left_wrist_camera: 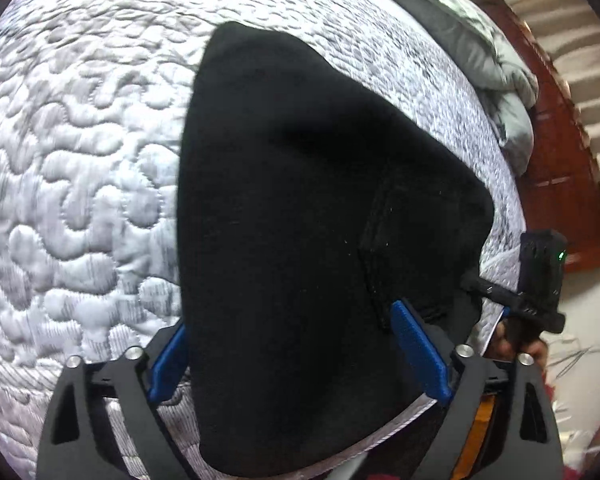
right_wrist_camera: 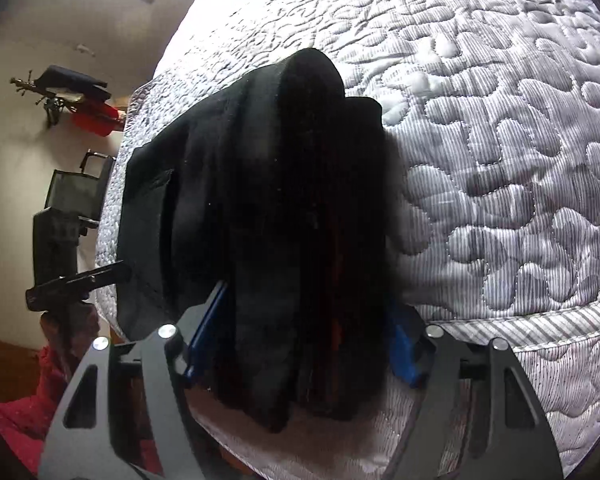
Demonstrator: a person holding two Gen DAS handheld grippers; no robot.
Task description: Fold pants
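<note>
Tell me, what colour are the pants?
Black. The pants show best in the left wrist view, against the pale quilted mattress.

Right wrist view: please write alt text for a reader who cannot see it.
Black pants, bunched into thick folds, lie on a white quilted mattress between the blue fingers of the right gripper. A wall and dark objects stand at left.

Black pants (left_wrist_camera: 300, 220) on quilted mattress (left_wrist_camera: 80, 160), btwn left hand-held gripper (left_wrist_camera: 288, 356) fingers
</note>
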